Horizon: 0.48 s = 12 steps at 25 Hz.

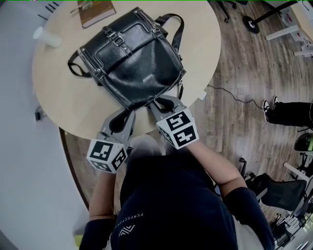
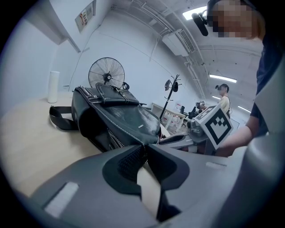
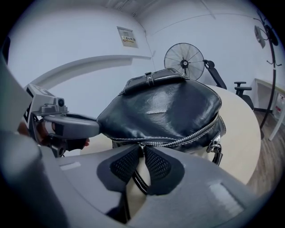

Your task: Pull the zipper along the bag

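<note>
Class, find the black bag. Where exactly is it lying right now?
Head view: the black bag lies on the round table near its front edge, its near end held by the left gripper and right gripper, with a brown notebook beyond it.

Navy shirt (image 1: 171, 205); grey left tool (image 1: 126, 112), right tool (image 1: 162, 101) (black-white marker cubes (image 1: 178, 129)).

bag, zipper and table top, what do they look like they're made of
Bag: black leather or faux leather, glossy; creased highlights, pale contrast stitching.
Zipper: probably metal; shiny silver teeth.
Table top: light wood-look laminate or veneer, matte; even pale surface, no glare.
</note>
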### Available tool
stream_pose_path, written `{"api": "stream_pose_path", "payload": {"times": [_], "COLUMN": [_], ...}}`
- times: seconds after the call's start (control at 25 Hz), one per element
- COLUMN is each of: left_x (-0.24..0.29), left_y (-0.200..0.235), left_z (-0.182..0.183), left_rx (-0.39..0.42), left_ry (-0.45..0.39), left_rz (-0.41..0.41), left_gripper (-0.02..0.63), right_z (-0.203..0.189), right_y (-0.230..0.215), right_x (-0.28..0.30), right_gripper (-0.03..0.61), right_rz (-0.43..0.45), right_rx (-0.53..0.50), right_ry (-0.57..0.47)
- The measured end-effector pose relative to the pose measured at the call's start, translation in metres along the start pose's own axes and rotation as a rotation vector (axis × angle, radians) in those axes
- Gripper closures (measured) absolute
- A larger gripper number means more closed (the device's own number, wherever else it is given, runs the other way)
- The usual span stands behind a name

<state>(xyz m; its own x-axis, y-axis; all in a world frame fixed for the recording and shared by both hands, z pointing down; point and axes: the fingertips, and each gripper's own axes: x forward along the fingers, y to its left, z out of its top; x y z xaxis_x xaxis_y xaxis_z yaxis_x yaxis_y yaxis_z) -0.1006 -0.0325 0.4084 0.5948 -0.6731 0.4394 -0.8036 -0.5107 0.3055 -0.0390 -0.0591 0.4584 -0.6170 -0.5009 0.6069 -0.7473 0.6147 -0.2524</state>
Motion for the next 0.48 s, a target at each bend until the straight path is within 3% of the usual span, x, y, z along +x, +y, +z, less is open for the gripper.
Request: {"api": "stream_pose_path", "payload": {"times": [0.2,0.36,0.48], "left_x": [0.0,-0.001,-0.003], "left_y": [0.0,0.0,-0.002], "left_z": [0.0,0.0,0.0], "left_rx": [0.006,0.017,-0.038], "left_ry": [0.008,0.005,-0.017], "left_rz": [-0.004,0.006,-0.02], "left_gripper": [0.552,0.545,0.503], "right_z": [-0.002,-0.001,-0.002], "right_y": [0.004,0.007,0.011], "right_x": [-0.001,-0.008,-0.016], "right_gripper": [0.548,0.563,0.565], "right_rz": [0.008,0.018,0.023], "right_rx": [-0.008,-0.107,-0.169], "right_ry": [-0.006,0.004,0.026]}}
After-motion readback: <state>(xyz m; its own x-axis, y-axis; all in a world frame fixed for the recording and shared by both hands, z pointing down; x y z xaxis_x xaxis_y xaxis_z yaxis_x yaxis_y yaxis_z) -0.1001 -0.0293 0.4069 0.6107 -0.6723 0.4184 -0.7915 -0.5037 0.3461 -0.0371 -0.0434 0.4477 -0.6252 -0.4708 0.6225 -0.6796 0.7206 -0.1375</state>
